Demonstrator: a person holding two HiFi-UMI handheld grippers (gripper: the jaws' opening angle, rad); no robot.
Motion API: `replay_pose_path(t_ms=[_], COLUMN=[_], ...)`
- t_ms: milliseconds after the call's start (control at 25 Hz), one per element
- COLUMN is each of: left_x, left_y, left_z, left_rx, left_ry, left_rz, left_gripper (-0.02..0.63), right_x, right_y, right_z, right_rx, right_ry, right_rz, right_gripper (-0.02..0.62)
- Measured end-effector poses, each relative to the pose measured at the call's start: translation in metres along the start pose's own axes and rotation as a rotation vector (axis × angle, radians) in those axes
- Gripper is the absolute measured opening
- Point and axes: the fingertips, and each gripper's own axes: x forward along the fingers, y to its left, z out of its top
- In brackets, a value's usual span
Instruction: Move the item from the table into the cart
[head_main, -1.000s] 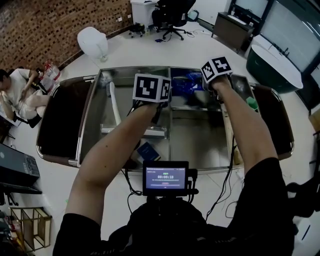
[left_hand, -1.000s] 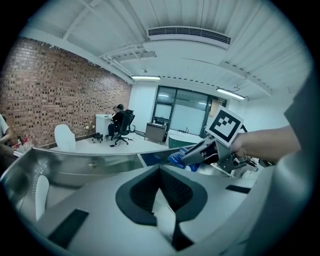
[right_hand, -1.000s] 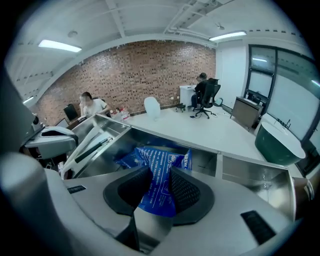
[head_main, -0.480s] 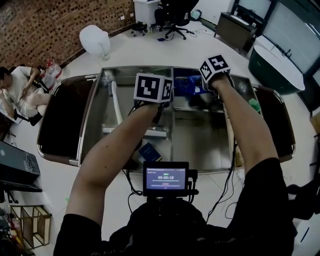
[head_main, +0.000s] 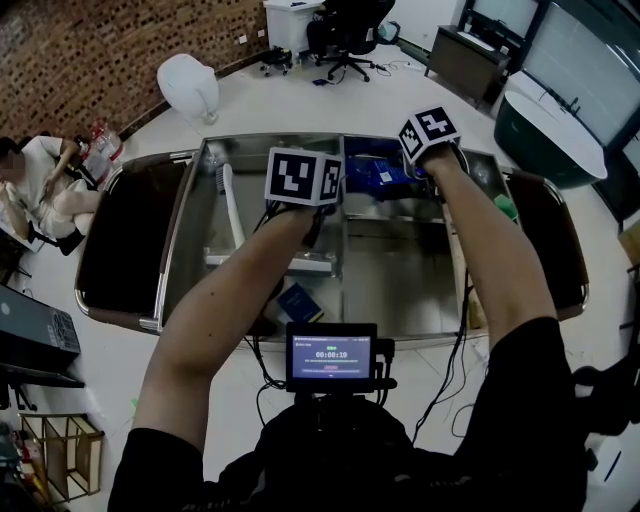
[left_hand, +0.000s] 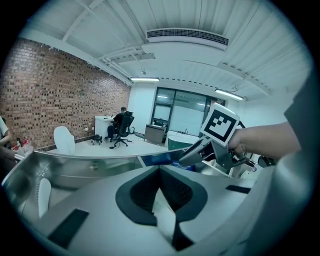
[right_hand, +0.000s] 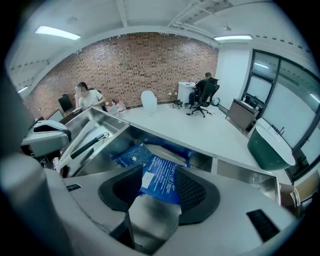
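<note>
A small screen (head_main: 330, 355) sits close at 6 o'clock. Past it, a little dark blue box (head_main: 298, 300) lies on the steel of the cart (head_main: 190, 240). The left tool (left_hand: 160, 167) hangs over the middle of the cart, its tips pinched together with nothing in them. At 1 o'clock the right tool (right_hand: 159, 171) points down into the far part of the cart. Its jaws have just been opening and stand apart, with a blue packet (right_hand: 161, 187) between them. Another blue packet (right_hand: 131, 156) lies just past it. A long white thing (head_main: 228, 205) lies at 11 o'clock.
</note>
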Motion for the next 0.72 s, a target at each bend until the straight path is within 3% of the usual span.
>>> replay_pose_path(t_ms=[400, 720], left_x=[-0.040, -0.108], left_y=[-0.019, -0.050], left_z=[0.007, 0.007], left_rx=[0.019, 0.112], left_ry=[-0.036, -0.079], left_rz=[-0.017, -0.040], left_gripper=[0.000, 0.000], right_x=[-0.048, -0.126], right_y=[0.023, 0.067], right_z=[-0.005, -0.012], right_rx=[0.046, 0.201], right_ry=[-0.106, -0.346], right_rz=[0.030, 0.120], right_gripper=[0.212, 0.212])
